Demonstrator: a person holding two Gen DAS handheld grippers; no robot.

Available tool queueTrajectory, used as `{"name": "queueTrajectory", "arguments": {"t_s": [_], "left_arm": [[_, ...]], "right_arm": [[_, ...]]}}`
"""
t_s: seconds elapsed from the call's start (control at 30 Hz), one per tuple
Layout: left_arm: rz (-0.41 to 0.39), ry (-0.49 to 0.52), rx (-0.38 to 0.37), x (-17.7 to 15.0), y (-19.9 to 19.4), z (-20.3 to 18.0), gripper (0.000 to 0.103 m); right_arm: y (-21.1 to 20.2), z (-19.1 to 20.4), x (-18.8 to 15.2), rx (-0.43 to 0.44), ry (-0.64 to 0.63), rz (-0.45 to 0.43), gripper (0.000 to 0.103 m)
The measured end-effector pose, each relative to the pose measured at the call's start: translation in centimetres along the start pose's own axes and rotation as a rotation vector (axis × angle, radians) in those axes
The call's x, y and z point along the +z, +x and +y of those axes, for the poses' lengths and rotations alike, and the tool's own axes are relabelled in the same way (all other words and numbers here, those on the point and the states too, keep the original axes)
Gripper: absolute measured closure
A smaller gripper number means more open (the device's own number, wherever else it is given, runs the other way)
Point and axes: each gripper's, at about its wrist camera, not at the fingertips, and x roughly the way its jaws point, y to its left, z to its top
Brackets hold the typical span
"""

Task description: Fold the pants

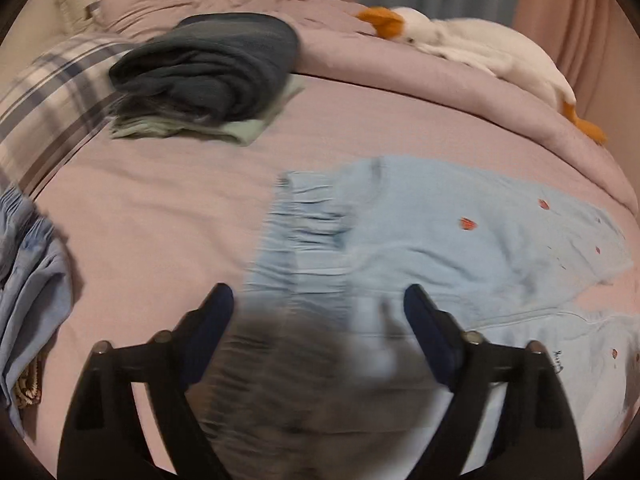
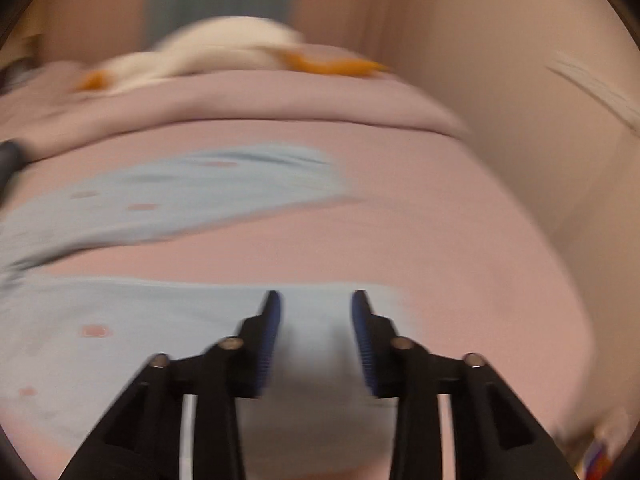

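Light blue pants [image 1: 460, 240] with small red marks lie spread on the pink bed sheet [image 1: 168, 216]. Their gathered waistband [image 1: 300, 236] is near the middle of the left wrist view. My left gripper [image 1: 318, 304] is open just above the waistband end, with a blurred grey patch between its fingers. In the right wrist view the two legs [image 2: 180, 192] lie apart. My right gripper [image 2: 316, 304] is open over the hem of the near leg [image 2: 120, 328], and cloth shows between its fingers. Both views are motion-blurred.
A stack of folded clothes with a dark blue garment [image 1: 208, 68] on top sits at the back left. A plaid pillow [image 1: 48, 100] lies left, other blue cloth [image 1: 28, 280] at the left edge. A white plush goose [image 1: 460, 40] lies on the bunched quilt [image 1: 400, 80]. A wall [image 2: 540, 140] bounds the bed's right side.
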Motion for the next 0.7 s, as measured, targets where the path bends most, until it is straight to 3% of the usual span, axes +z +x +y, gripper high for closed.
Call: {"name": "queueTrajectory", "arguments": {"t_s": [0.1,0.2,0.3,0.33,0.37,0.43,0.53,0.7], "left_arm": [[0.073,-0.06,0.007,-0.5,1.1,2.7,0.015],[0.089,-0.139,-0.078,-0.7,1.2,4.6,0.016],[0.097,-0.124,-0.086,0.1,1.3,5.2,0.017],[0.103,-0.123,-0.102,0.5,1.4,5.4,0.017],[0.108,-0.123,-0.128,1.0,1.6,5.8,0.016],[0.12,-0.116,-0.159,2.2,2.3,6.1,0.016],[0.146,-0.1,-0.205,4.2,4.1,6.5,0.016],[0.177,-0.094,-0.308,7.0,6.8,6.4,0.016]], "right_arm": [[1.4,6.9,0.7,0.219,-0.092,0.014,0.063],[3.7,14.2,0.7,0.348,-0.207,0.051,0.063],[7.2,19.5,-0.8,0.381,-0.356,0.163,0.063],[7.7,20.0,-1.4,0.365,-0.389,0.183,0.061],[7.7,20.4,-1.2,0.354,-0.414,0.145,0.057],[7.7,20.6,0.6,0.351,-0.441,0.189,0.054],[7.2,20.8,3.7,0.41,-0.434,0.147,0.054],[8.6,22.6,8.5,0.421,-0.472,0.08,0.045]]}}
